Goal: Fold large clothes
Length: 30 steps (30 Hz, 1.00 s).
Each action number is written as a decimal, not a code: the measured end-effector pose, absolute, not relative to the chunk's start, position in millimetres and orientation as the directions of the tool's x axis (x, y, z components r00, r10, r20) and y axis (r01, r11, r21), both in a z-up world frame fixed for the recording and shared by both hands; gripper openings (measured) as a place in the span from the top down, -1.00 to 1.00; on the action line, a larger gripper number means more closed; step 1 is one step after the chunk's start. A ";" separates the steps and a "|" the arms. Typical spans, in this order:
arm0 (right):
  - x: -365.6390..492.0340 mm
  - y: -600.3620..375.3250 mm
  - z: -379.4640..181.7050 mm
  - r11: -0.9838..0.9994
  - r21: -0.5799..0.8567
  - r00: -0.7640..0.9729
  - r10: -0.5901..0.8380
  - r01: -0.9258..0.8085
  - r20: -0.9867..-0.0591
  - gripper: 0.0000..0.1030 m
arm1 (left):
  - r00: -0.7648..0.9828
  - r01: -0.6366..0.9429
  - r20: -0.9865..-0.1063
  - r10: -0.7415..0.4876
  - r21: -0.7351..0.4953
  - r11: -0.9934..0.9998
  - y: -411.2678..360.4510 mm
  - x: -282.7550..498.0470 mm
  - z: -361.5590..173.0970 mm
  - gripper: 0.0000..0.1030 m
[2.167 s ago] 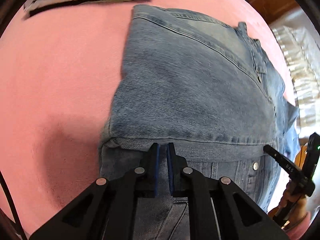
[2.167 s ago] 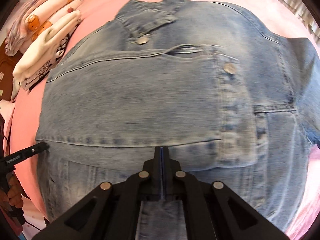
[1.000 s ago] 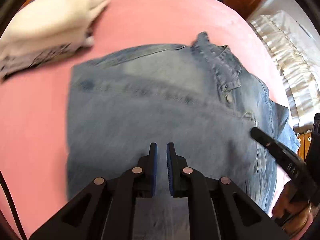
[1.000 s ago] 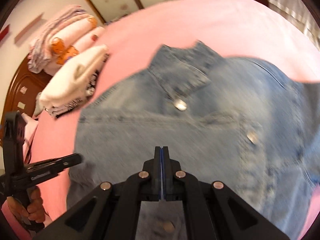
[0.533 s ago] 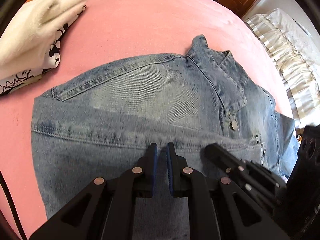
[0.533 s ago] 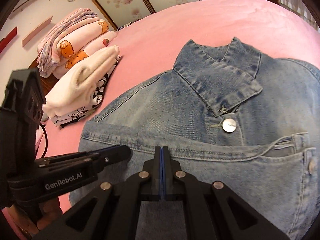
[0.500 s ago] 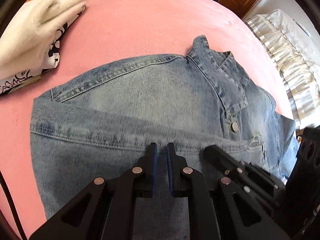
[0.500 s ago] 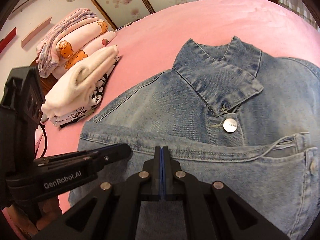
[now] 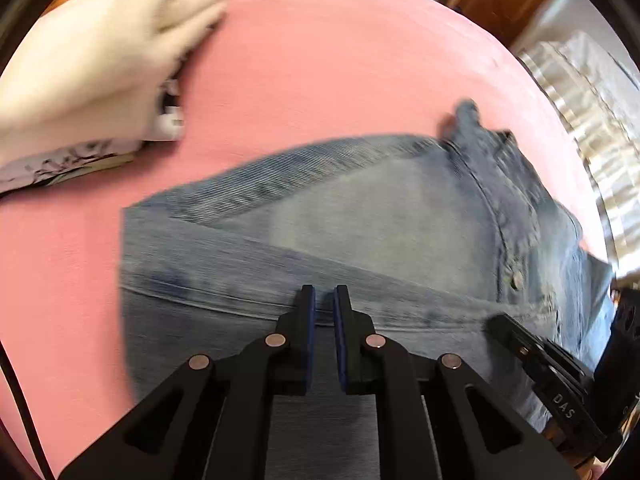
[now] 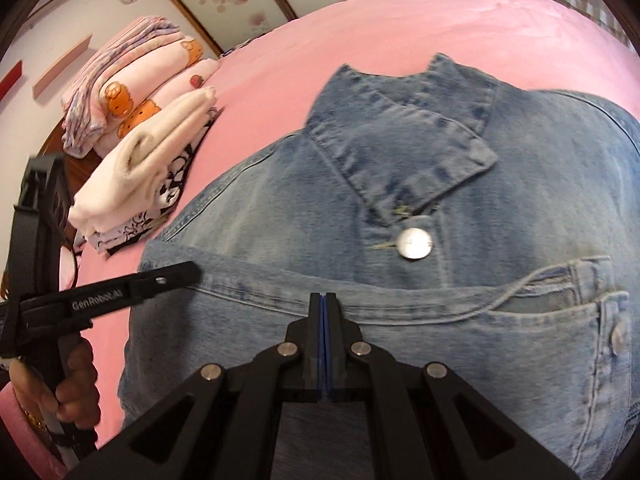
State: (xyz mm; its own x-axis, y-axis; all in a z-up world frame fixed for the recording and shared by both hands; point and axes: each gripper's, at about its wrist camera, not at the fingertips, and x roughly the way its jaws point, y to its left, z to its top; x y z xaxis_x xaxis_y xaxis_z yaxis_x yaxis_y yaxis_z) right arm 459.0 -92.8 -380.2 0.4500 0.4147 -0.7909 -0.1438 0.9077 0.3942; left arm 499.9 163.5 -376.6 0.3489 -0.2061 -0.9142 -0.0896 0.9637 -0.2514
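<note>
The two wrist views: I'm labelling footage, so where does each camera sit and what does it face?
Left wrist: on the left gripper, angled down at the denim jacket; right gripper at the right edge.
Right wrist: on the shut right gripper, over the jacket's collar; left gripper and hand at the left.
Shared: jacket, pink bed, folded clothes.

Two black two-finger grippers with blue pads, both angled steeply downward, side by side. Left gripper point(image 9: 324, 300) with jaws nearly together, a narrow slit showing between the blue pads point(image 9: 310, 320), denim fabric seen through the slit; whether pinched cannot be told. Right gripper point(image 10: 324, 300) with pads pressed flat together, no gap. Bare hand point(image 10: 74, 384) wrapped round the left gripper's handle, fingers curled, at the lower left of the right wrist view
</note>
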 end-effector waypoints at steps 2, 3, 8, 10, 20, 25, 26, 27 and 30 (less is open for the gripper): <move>458.0 -97.7 -378.8 0.910 0.390 0.450 0.408 -0.137 -0.794 1.00 | 0.353 -0.122 -0.916 -0.189 -0.245 0.962 176.5 501.5 -376.3 0.85; 456.8 -101.0 -377.4 0.918 0.374 0.457 0.390 -0.130 -0.799 1.00 | 0.355 -0.131 -0.917 -0.181 -0.241 0.962 181.5 501.8 -376.3 0.85; 455.2 -122.7 -374.3 0.941 0.326 0.464 0.331 -0.092 -0.822 1.00 | 0.374 -0.198 -0.918 -0.133 -0.219 0.955 214.6 505.2 -376.3 0.85; 454.5 -132.6 -373.4 0.943 0.323 0.466 0.321 -0.078 -0.825 1.00 | 0.380 -0.221 -0.917 -0.125 -0.221 0.950 226.2 506.6 -376.7 0.85; 443.3 -179.8 -375.0 0.958 0.271 0.473 0.194 0.099 -0.859 1.00 | 0.374 -0.256 -0.926 -0.050 -0.155 0.954 258.8 515.7 -390.2 0.85; 442.0 -185.6 -377.0 0.957 0.259 0.475 0.167 0.134 -0.864 1.00 | 0.349 -0.238 -0.935 -0.070 -0.160 0.958 265.3 518.8 -397.2 0.85; 442.1 -184.3 -376.2 0.959 0.251 0.475 0.160 0.134 -0.865 1.00 | 0.347 -0.227 -0.935 -0.068 -0.154 0.962 265.1 519.2 -395.5 0.85; 441.7 -183.4 -374.4 0.961 0.240 0.475 0.148 0.138 -0.867 1.00 | 0.349 -0.215 -0.935 -0.065 -0.147 0.966 264.7 518.7 -392.4 0.85; 441.1 -181.9 -367.7 0.954 0.250 0.481 0.145 0.163 -0.865 1.00 | 0.358 -0.182 -0.927 -0.110 -0.184 0.966 265.5 513.5 -381.3 0.85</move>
